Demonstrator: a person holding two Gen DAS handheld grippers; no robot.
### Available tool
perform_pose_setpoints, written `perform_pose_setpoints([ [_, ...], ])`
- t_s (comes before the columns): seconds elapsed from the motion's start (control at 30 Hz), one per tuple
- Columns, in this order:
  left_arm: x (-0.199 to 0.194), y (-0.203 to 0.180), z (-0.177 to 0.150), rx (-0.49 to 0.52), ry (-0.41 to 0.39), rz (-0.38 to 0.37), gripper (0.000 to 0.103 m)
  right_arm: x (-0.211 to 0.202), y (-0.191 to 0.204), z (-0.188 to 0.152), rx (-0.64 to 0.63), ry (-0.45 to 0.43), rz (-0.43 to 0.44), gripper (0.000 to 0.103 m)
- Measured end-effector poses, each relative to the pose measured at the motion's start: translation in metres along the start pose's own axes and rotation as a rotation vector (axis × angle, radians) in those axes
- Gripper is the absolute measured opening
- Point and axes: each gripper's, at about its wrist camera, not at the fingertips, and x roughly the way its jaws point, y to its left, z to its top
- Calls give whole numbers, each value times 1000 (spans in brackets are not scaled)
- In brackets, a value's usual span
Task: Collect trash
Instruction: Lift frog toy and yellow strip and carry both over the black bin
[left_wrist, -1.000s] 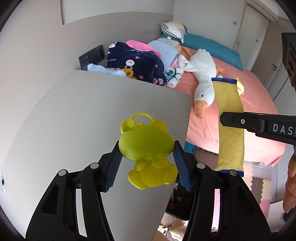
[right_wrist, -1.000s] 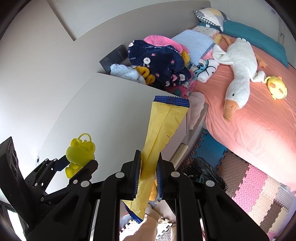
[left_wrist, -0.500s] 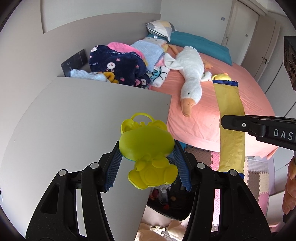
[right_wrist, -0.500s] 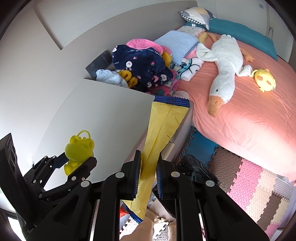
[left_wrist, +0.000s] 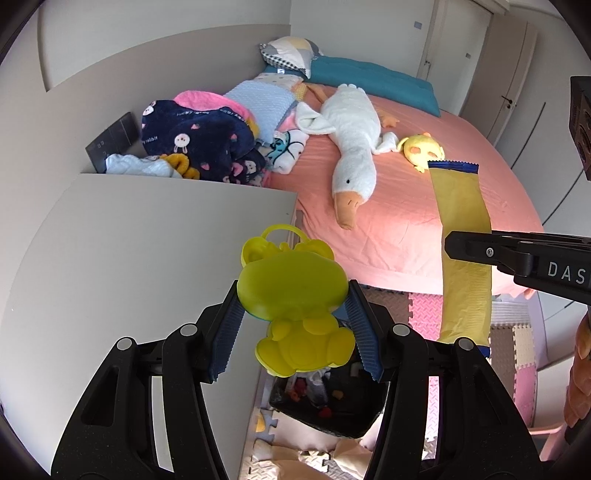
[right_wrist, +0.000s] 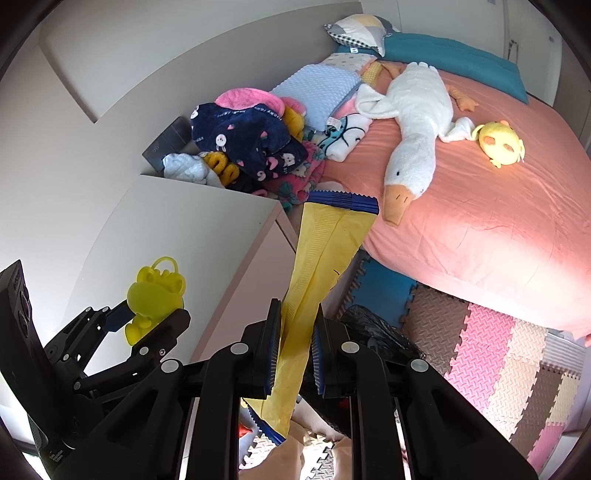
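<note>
My left gripper (left_wrist: 293, 306) is shut on a yellow plastic frog-shaped toy case (left_wrist: 291, 288), its blue pads pressed on both sides. In the right wrist view that same frog case (right_wrist: 155, 291) shows at the lower left in the left gripper (right_wrist: 147, 317). My right gripper (right_wrist: 295, 332) is shut on a long yellow wrapper with blue ends (right_wrist: 321, 258), which sticks up past the fingers and hangs below them. From the left wrist view the wrapper (left_wrist: 463, 240) hangs at the right. Beneath both grippers sits a black trash bag (left_wrist: 332, 406) with bits of rubbish inside.
A white cabinet top (left_wrist: 129, 258) lies to the left. The pink bed (left_wrist: 424, 206) carries a white goose plush (left_wrist: 351, 140), a yellow chick plush (left_wrist: 421, 149) and piled blankets (left_wrist: 199, 136). Foam floor mats (right_wrist: 498, 350) cover the floor. A person's fingers (left_wrist: 578, 376) show at the right edge.
Both grippers have shifted sideways off the cabinet top toward the bed and floor, keeping their grips. The black trash bag has come into view below them.
</note>
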Motion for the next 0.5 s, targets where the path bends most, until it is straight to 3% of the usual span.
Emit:
perform_pose_setpoints([
  [0.5,9,-39,8,75,22,-53,54,-16,-41,-10,66,-32,-49,17],
])
